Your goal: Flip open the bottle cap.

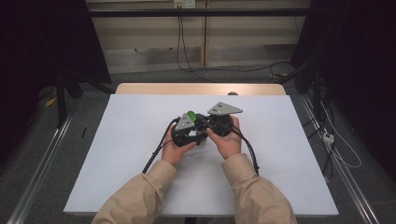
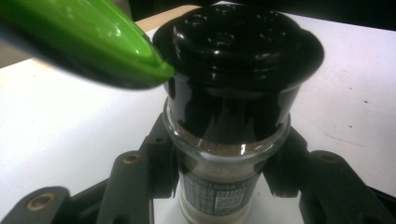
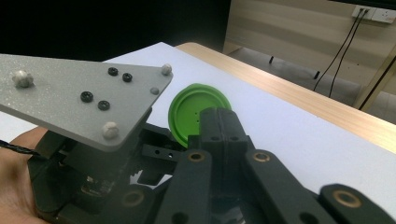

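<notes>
Left gripper (image 2: 224,186) clamps the glass spice jar (image 2: 219,186), right gripper (image 3: 219,126) pinches the green lid (image 3: 189,112) just beside its black shaker top (image 2: 238,51), apparently off, closing left.

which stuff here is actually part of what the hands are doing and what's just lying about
In use:
- spice jar with black shaker top, clamped in the left gripper
- green lid, pinched on edge by the right gripper

Just there:
- white table cover
- wooden table edge
- wall sockets and hanging cables behind the table
</notes>
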### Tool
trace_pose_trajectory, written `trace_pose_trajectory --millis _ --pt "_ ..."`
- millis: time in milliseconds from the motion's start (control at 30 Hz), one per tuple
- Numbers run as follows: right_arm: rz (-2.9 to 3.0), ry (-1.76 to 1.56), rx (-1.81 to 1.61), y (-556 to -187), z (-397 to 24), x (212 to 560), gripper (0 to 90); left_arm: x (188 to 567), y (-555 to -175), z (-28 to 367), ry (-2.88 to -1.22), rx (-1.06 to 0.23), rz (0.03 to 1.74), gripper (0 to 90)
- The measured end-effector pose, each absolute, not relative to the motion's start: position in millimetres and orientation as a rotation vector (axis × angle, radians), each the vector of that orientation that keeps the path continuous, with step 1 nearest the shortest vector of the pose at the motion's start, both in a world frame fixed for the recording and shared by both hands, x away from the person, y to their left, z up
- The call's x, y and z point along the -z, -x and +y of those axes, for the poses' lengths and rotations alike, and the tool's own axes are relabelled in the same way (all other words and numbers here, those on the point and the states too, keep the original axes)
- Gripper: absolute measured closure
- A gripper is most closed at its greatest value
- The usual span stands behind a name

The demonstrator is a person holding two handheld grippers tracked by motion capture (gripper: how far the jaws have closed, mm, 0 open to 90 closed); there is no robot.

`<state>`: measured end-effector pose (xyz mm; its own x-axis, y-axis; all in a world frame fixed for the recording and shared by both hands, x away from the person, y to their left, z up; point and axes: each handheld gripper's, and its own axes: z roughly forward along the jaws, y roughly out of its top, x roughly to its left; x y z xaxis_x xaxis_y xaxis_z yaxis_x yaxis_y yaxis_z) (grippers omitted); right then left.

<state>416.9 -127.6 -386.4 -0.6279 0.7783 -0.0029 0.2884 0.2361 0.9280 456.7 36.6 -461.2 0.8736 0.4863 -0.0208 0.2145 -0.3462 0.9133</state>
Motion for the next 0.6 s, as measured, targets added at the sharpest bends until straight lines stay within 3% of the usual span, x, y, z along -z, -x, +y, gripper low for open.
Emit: trace_pose_trajectory --millis 167,600 --pt "2.037 -0.993 -1.389 -417.0 -131.2 385.8 90.0 460.7 -457.3 39.2 -1.922 -0.293 0.539 45.8" --pt "2.033 -1.01 -1.408 -416.4 -129.5 386.4 71.2 453.3 -454.9 50.4 -1.923 -0.298 0.582 24.9"
